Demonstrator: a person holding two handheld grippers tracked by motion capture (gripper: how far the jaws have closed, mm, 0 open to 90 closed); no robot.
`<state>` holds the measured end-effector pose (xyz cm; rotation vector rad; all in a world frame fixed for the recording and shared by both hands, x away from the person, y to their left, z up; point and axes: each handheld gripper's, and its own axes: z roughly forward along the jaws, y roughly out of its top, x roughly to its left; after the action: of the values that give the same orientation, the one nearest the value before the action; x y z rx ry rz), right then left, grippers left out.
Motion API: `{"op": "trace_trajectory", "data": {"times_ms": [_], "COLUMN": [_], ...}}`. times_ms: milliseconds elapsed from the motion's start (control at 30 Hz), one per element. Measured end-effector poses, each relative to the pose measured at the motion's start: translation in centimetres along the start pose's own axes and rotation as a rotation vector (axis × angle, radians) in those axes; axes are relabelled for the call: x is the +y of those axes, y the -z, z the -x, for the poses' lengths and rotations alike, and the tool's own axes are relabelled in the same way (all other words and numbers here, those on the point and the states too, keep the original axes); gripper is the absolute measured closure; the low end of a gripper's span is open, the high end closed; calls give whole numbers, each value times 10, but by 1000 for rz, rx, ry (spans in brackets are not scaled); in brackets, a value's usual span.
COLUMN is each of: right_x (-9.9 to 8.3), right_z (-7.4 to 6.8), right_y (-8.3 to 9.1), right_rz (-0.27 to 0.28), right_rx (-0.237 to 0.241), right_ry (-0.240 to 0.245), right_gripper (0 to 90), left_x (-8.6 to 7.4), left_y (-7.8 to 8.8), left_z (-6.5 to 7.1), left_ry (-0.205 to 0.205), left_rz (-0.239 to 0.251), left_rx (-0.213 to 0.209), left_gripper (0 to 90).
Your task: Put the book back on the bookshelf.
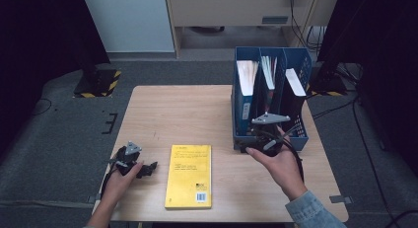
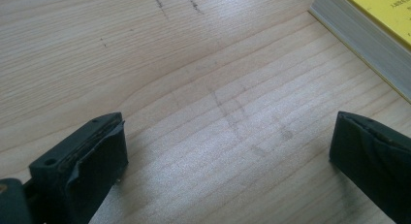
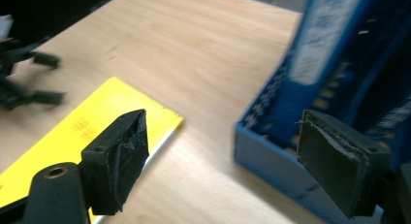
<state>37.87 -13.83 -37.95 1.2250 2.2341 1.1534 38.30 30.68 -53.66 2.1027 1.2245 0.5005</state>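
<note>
A yellow book (image 1: pixel 189 176) lies flat near the table's front edge, between the two hands. My left gripper (image 1: pixel 149 168) rests on the table to its left, jaws open toward the book. In the left gripper view, that gripper (image 2: pixel 228 146) has only bare wood between its jaws, and the book's page edge (image 2: pixel 373 20) shows at top right. My right gripper (image 1: pixel 247 142) hovers at the front corner of the blue file rack (image 1: pixel 296 132). In the right gripper view its jaws (image 3: pixel 223 146) stand open and empty, the book (image 3: pixel 82 127) to the left and the rack (image 3: pixel 271 156) to the right.
The blue rack has three slots holding upright books and papers (image 1: pixel 246 75). The wooden table (image 1: pixel 187 109) is bare behind the yellow book. Black stands with striped bases (image 1: pixel 98 82) sit on the floor beyond the table. The left gripper (image 3: pixel 29 83) shows blurred at far left in the right gripper view.
</note>
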Motion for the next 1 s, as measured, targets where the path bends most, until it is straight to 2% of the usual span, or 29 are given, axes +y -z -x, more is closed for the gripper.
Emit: {"op": "trace_trajectory", "data": {"times_ms": [167,233,400,567,600,633,667,733,800,867,967,1000], "right_x": [-13,-16,-23,-32,-35,-37,-39,-43,-47,-52,-58,-62], "right_z": [-15,-18,-33,-53,-59,-62,-66,-71,-73,-74,-72,-69], "right_y": [-10,-17,-34,-52,-56,-59,-60,-61,-63,-67,-75,-80], "right_rz": [-33,-68,-88,-97,-125,-155,-175,-168,-164,-164,-176,-183], "right_rx": [39,68,120,173,191,227,227,192,192,179,184,193], "right_ry": [57,58,111,137,153,146,155,185,192,177,160,136], "right_gripper": [209,204,198,187,180,165,156,156,147,163,171,175], "left_x": [0,0,0,-1,0,0,-1,-1,-1,-1,-1,-2], "left_y": [0,0,0,0,0,0,0,1,1,1,1,1], "left_z": [0,0,1,2,2,2,2,3,4,5,5,5], "left_ry": [0,0,3,9,10,7,8,9,13,14,16,15], "left_rz": [3,3,4,3,3,0,1,1,0,1,2,1], "left_rx": [-1,-1,2,9,10,10,10,10,13,12,14,14], "left_gripper": [0,0,0,0,0,0,0,0,0,0,0,0]}}
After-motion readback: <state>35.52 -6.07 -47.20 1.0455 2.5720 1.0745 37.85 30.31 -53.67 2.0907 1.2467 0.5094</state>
